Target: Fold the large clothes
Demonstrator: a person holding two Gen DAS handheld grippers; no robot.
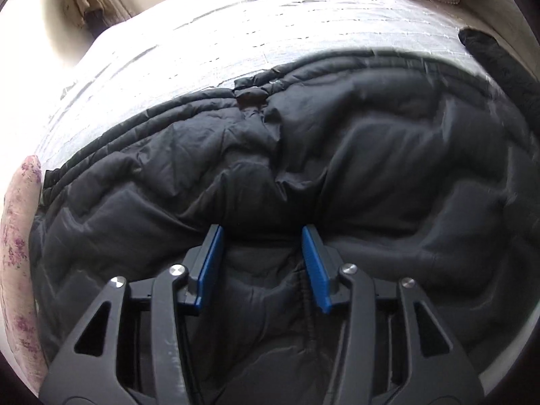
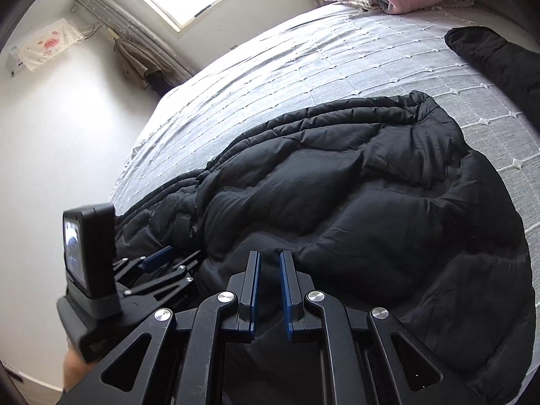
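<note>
A black padded coat (image 2: 354,209) lies spread across the near part of a bed (image 2: 303,77) covered with a pale grey quilted spread. Its long axis runs roughly side to side in the left wrist view, with what looks like the collar (image 1: 251,89) at the far edge, pointing toward the middle of the bed.

The left tongs (image 1: 263,236) stand apart over the middle of the coat, near a seam with a drawstring; nothing is pinched between the blue pads (image 1: 211,263). The right tongs (image 2: 270,256) are almost together, and no cloth shows in the narrow gap.

This looks like the stage between folds: both hands placed over the coat, picking a hold. The next move probably calls for catching an edge with each pair and carrying it over evenly, since the puffy filling will tend to spring back.
</note>
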